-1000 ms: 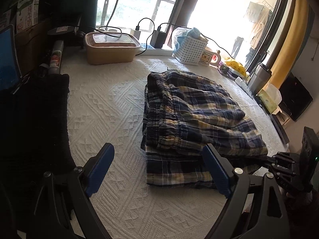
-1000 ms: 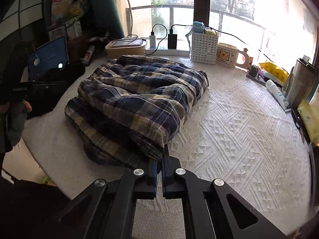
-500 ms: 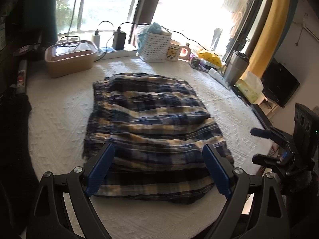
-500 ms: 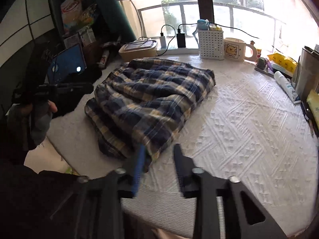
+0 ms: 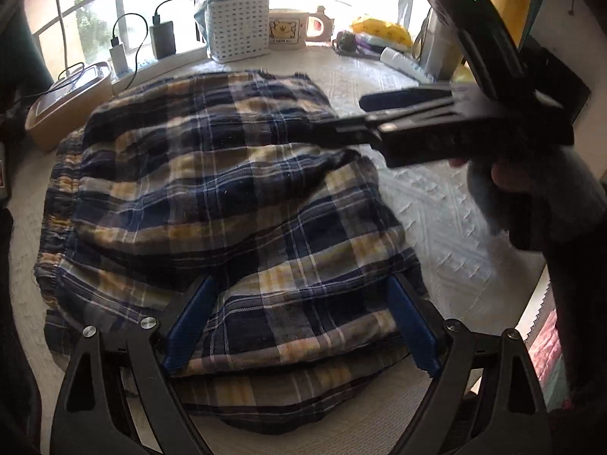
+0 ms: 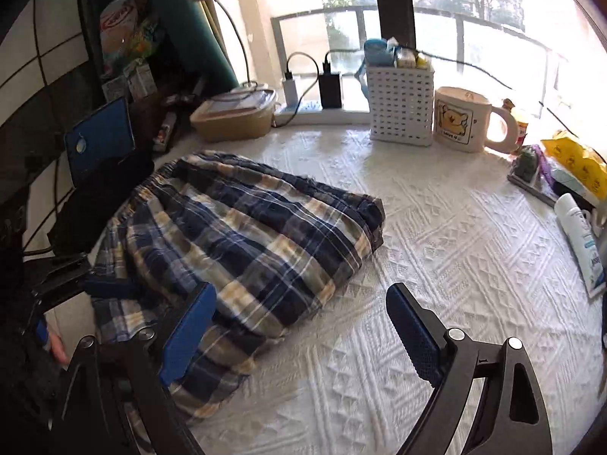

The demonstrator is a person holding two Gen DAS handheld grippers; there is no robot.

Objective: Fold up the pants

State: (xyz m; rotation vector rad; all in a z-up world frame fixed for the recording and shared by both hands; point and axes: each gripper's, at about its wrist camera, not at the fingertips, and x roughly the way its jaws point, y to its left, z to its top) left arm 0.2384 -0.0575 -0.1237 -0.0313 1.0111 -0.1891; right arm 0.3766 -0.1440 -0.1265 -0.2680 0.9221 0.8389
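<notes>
The blue and yellow plaid pants [image 5: 227, 204] lie folded in a thick stack on the white textured table cover [image 5: 447, 227]; they also show in the right wrist view [image 6: 246, 250]. My left gripper [image 5: 303, 322] is open, its blue pads spread over the near edge of the stack, holding nothing. My right gripper [image 6: 303, 326] is open and empty, just off the stack's right corner. In the left wrist view the right gripper [image 5: 364, 117] hovers above the stack's far right side.
Along the window stand a tan lidded box [image 6: 235, 115], chargers [image 6: 330, 89], a white basket [image 6: 402, 108] and a bear mug [image 6: 461, 119]. A tube [image 6: 580, 239] and yellow packets [image 6: 573, 159] lie at right. A dark cloth and tablet [image 6: 100, 140] sit at left.
My right gripper opened and let go of the pants' corner, then moved over the stack. My left gripper swung round and came in over the stack's near edge.
</notes>
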